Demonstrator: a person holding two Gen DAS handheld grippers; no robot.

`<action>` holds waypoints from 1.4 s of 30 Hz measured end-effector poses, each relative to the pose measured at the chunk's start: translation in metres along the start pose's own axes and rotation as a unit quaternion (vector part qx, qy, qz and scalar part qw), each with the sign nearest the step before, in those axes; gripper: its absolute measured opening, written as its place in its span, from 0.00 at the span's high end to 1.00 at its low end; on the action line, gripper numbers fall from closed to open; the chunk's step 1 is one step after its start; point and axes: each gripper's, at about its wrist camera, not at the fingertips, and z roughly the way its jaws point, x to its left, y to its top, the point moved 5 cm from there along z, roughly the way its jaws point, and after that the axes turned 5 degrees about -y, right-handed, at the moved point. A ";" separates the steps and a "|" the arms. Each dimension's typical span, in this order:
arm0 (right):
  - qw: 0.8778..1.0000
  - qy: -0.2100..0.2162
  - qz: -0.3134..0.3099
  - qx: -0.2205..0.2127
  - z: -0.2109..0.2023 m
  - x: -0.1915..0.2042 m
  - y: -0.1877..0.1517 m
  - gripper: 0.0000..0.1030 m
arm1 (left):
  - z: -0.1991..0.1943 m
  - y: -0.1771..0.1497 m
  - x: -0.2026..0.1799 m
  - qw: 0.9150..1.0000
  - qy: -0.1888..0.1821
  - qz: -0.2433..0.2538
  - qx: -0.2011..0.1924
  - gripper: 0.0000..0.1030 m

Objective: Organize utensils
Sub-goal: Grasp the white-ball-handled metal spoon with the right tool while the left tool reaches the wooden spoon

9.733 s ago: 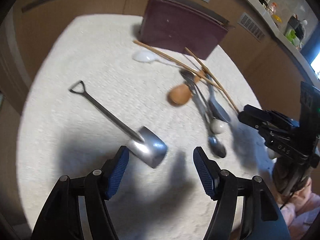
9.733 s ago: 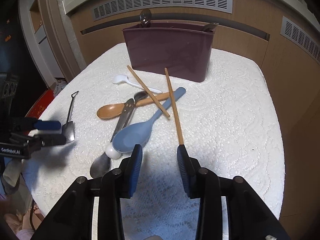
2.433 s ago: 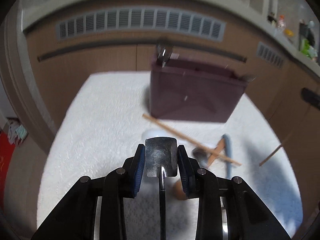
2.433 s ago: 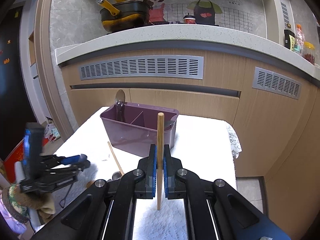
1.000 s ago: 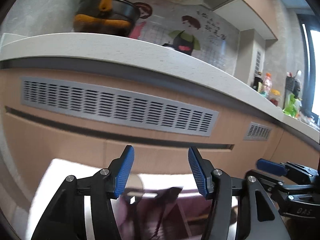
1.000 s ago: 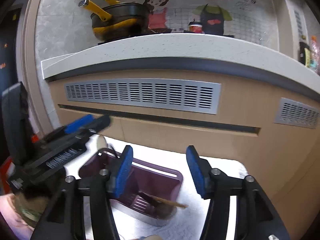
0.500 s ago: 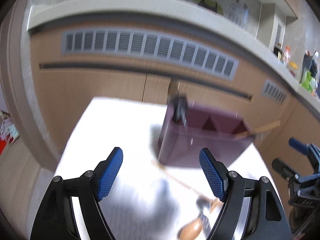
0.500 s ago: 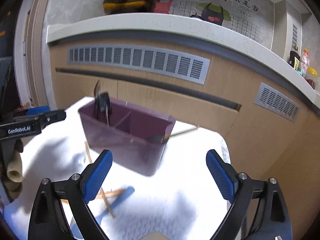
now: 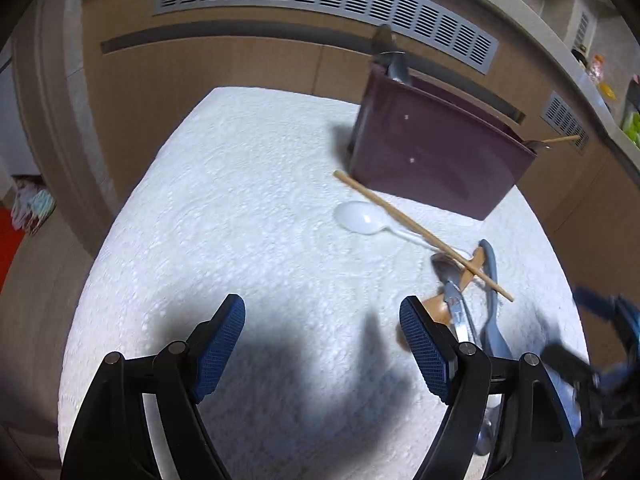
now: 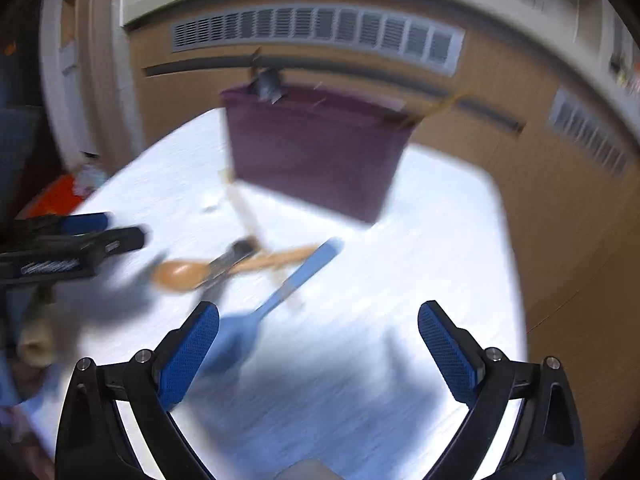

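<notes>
White-clothed table (image 9: 248, 184) is seen from above, purple organizer (image 9: 432, 160) standing at its far side with a metal utensil (image 9: 390, 56) in its left end and a chopstick tip (image 9: 560, 140) poking out at its right end. The step in hand is judged to be the reach for the next pickup — both claws are empty. Left gripper (image 9: 324, 348) is released with jaws opening, nothing between them; right gripper (image 10: 316, 348) likewise, jaws opening over bare cloth. Remaining pile lies in front of the organizer: blue spoon (image 10: 292, 280), wooden spoon (image 10: 184, 272), white spoon (image 9: 360, 216), chopstick (image 9: 420, 232), metal spoon (image 9: 450, 276). Next move calls for one piece to be singled out — they cross, so a free end is needed. Right view is heavily blurred; organizer compartments cannot be seen into.
</notes>
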 end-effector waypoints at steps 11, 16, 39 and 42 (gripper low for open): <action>0.994 0.043 0.043 0.090 0.029 0.048 -0.018 0.33 | -0.006 -0.007 -0.002 1.000 -0.023 0.005 0.002 0.19; 0.997 0.003 0.009 0.073 0.024 0.037 -0.023 0.33 | 0.002 -0.006 -0.020 0.998 -0.060 0.027 0.019 0.19; 0.995 -0.043 0.068 0.064 0.020 -0.044 -0.049 0.26 | 0.035 -0.016 -0.090 0.963 -0.046 0.252 0.088 0.62; 0.995 -0.043 0.072 0.061 0.019 -0.046 -0.049 0.26 | 0.033 -0.014 -0.097 0.968 -0.044 0.239 0.065 0.66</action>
